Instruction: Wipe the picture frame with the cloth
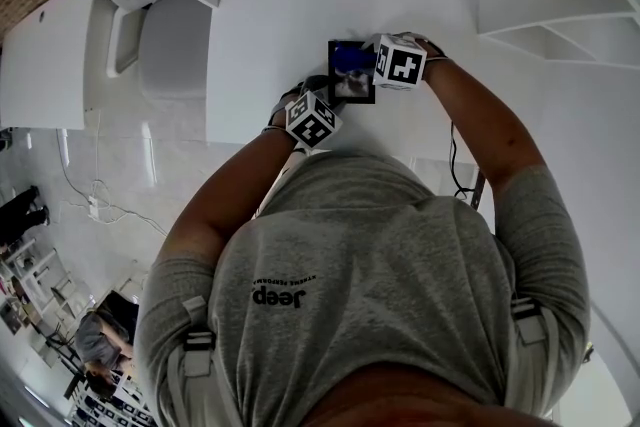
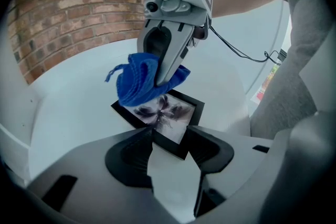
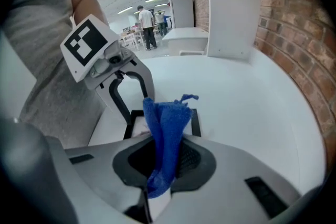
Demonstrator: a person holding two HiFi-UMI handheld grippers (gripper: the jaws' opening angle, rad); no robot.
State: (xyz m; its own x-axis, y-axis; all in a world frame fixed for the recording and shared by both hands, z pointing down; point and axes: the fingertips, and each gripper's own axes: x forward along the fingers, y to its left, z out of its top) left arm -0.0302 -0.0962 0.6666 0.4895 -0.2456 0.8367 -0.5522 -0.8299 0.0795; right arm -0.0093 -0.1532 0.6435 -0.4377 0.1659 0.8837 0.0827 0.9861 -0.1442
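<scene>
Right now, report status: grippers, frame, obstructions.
Left gripper clamps picture frame by a corner. Right gripper holds cloth, cloth on frame's face. Nothing blocking.

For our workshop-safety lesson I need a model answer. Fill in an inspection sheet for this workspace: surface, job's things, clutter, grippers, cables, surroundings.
Surface: smooth white table.
Job's things: black picture frame with a flower print; bunched blue cloth pressed on the frame's far part.
Clutter: nothing seen.
Grippers: left gripper closed on the frame's near corner; right gripper shut on the cloth.
Cables: thin black cable trails from beside the right gripper over the table.
Surroundings: red brick wall, white shelving, people standing far off.
</scene>
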